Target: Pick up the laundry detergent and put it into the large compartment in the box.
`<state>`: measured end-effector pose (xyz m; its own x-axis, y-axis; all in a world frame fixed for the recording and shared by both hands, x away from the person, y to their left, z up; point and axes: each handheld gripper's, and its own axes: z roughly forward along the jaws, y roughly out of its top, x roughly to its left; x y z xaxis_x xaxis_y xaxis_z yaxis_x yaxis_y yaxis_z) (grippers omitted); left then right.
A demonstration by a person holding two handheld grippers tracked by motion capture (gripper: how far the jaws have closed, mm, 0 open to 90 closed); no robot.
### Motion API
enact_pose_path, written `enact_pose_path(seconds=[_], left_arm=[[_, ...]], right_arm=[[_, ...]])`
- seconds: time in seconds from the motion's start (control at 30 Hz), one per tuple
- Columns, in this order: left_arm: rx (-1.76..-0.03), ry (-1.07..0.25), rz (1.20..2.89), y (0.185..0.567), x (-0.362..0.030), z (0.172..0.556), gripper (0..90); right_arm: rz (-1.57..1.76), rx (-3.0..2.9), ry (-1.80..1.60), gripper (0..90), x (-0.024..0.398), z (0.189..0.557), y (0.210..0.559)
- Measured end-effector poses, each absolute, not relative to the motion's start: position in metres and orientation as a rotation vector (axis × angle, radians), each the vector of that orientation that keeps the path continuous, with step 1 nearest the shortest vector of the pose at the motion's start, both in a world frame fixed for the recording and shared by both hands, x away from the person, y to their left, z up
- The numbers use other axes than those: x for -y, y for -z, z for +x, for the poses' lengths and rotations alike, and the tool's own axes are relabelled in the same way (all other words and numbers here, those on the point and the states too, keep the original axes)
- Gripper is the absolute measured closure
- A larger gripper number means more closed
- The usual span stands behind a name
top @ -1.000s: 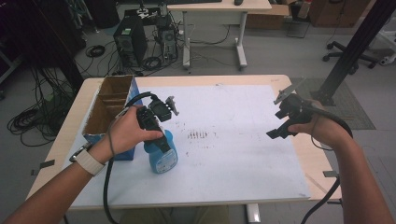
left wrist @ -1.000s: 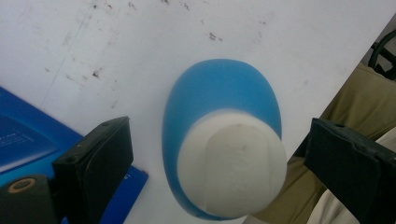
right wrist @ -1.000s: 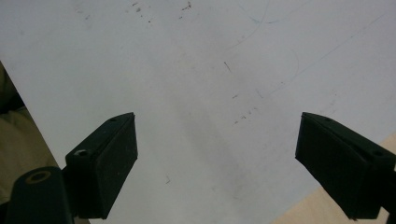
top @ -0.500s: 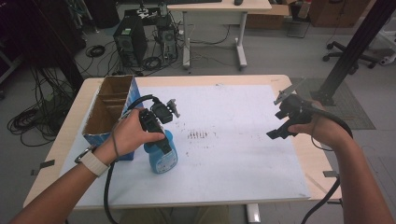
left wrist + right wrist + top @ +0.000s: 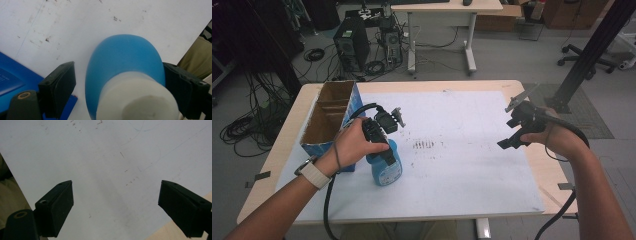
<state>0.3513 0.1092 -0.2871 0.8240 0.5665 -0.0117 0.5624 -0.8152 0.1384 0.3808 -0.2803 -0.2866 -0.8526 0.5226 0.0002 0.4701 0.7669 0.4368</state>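
Computer towers, trailing cables and a second desk crowd the floor behind a pale wooden tabletop covered by a white sheet that bears a patch of dark marks. Taking the open cardboard box at the sheet's left edge as the landmark, the blue spray bottle stands upright just beside the box's near right corner, close to the person's edge of the tabletop. The left tool comes down on it from above. In the left gripper view the bottle's blue shoulder and white neck sit between the two black jaws, which have just been closing around them. One jaw lies against the bottle's side, while a strip of white sheet shows between the other jaw and the plastic, so the grip is not yet made. The right tool hangs far across the sheet from the box, near the tabletop's right edge, with its jaws wide apart and nothing between them.

The bottle looks like thin, smooth plastic. It is probably light if it holds little liquid, slightly yielding under a squeeze, and slippery on its rounded shoulder. The curved body tapers upward, so pads set there could slide. The narrower neck just under the white top seems the firmer place to take hold. How full it is I cannot tell.
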Motion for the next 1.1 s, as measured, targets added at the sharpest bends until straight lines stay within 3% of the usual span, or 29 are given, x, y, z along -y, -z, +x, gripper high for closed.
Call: enact_pose_path(seconds=[0.73, 1.1], left_arm=[[-0.909, -0.022, 2.873, 0.2884, -0.1087, 0.3501, 36.6], [-0.914, -0.022, 2.871, 0.2883, -0.1087, 0.3501, 37.1]], right_arm=[[0.804, -2.838, -0.655, 12.8, 0.282, 0.3799, 0.2887], [0.804, -2.838, -0.659, 12.8, 0.2821, 0.3792, 0.2897]])
